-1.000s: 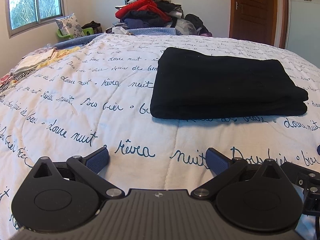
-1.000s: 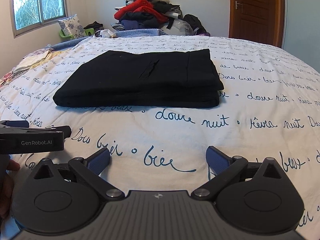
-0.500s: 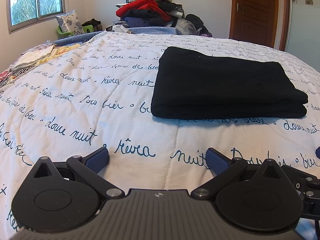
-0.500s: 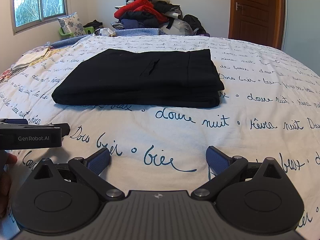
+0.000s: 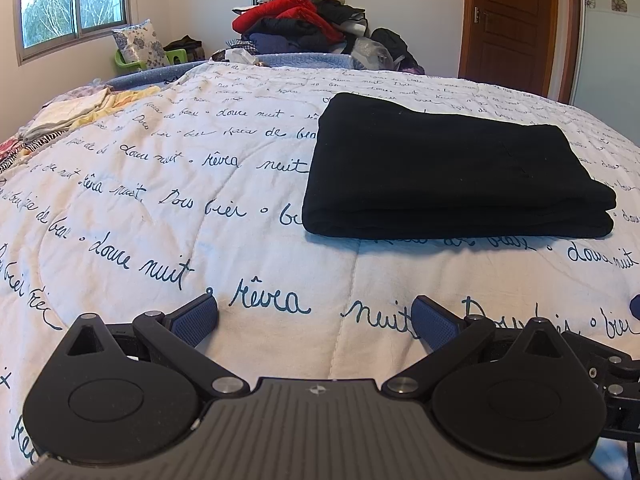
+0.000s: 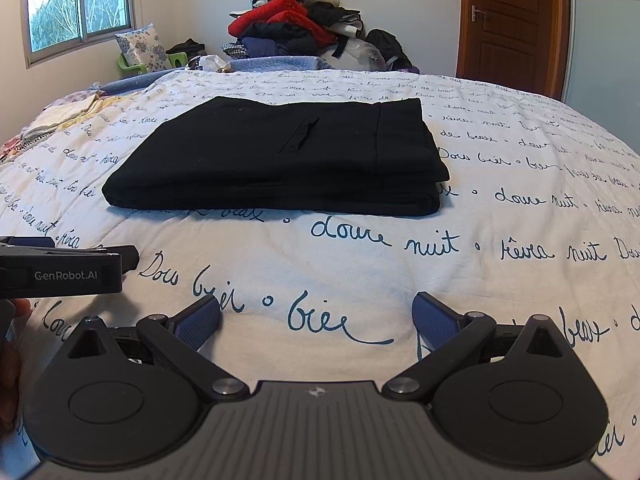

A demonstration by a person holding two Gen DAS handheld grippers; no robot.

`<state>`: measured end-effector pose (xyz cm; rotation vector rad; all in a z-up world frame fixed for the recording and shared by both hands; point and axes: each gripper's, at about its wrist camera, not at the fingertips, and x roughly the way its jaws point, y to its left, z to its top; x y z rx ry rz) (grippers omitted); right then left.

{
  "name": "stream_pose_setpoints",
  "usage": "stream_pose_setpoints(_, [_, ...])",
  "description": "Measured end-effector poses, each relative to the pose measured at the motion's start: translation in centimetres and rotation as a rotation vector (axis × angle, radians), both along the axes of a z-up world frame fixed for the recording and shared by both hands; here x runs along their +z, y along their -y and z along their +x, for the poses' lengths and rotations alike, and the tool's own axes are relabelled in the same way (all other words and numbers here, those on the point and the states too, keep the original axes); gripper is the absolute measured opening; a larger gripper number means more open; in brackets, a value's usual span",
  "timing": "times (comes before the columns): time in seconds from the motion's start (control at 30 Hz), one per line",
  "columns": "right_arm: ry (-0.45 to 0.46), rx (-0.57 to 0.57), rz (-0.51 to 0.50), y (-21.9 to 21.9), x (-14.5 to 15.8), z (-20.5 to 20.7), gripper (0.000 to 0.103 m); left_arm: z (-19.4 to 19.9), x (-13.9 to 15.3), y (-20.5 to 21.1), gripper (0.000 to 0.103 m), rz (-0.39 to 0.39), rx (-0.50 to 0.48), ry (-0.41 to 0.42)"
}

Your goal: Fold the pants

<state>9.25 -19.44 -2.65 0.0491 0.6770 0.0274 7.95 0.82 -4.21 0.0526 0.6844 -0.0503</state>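
Black pants [image 5: 452, 172] lie folded in a flat rectangular stack on the white bedspread with blue script [image 5: 180, 208]. In the right wrist view the pants [image 6: 280, 160] sit ahead and slightly left, a pocket slit on top. My left gripper [image 5: 316, 316] is open and empty, low over the bedspread, well short of the pants and to their left. My right gripper [image 6: 318, 314] is open and empty, also short of the pants. The left gripper's body [image 6: 60, 270] shows at the left edge of the right wrist view.
A pile of clothes [image 5: 312, 20] is heaped beyond the bed's far edge. Folded light cloths [image 5: 72, 112] lie at the bed's left side. A window [image 5: 72, 4] is at the left, a wooden door [image 5: 516, 24] at the right.
Both views tilted very slightly; the pants lie still and both grippers stay open at about the same distance from them.
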Motion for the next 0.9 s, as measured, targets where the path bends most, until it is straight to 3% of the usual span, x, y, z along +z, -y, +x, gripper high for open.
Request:
stream_pose_setpoints(0.53, [-0.003, -0.003, -0.002, -0.1, 0.0, 0.2, 0.103, 0.2, -0.1, -0.3, 0.103, -0.016, -0.003, -0.006])
stream_pose_setpoints(0.67, [0.027, -0.06, 0.019, 0.4, 1.1, -0.1, 0.103, 0.3, -0.1, -0.3, 0.103, -0.012, -0.003, -0.005])
stream_pose_setpoints(0.8, [-0.028, -0.079, 0.022, 0.9, 0.6, 1.2, 0.103, 0.2, -0.1, -0.2, 0.103, -0.009, -0.003, -0.004])
stream_pose_setpoints(0.9, [-0.017, -0.075, -0.043, -0.1, 0.2, 1.0, 0.103, 0.2, -0.1, -0.2, 0.103, -0.008, -0.003, -0.004])
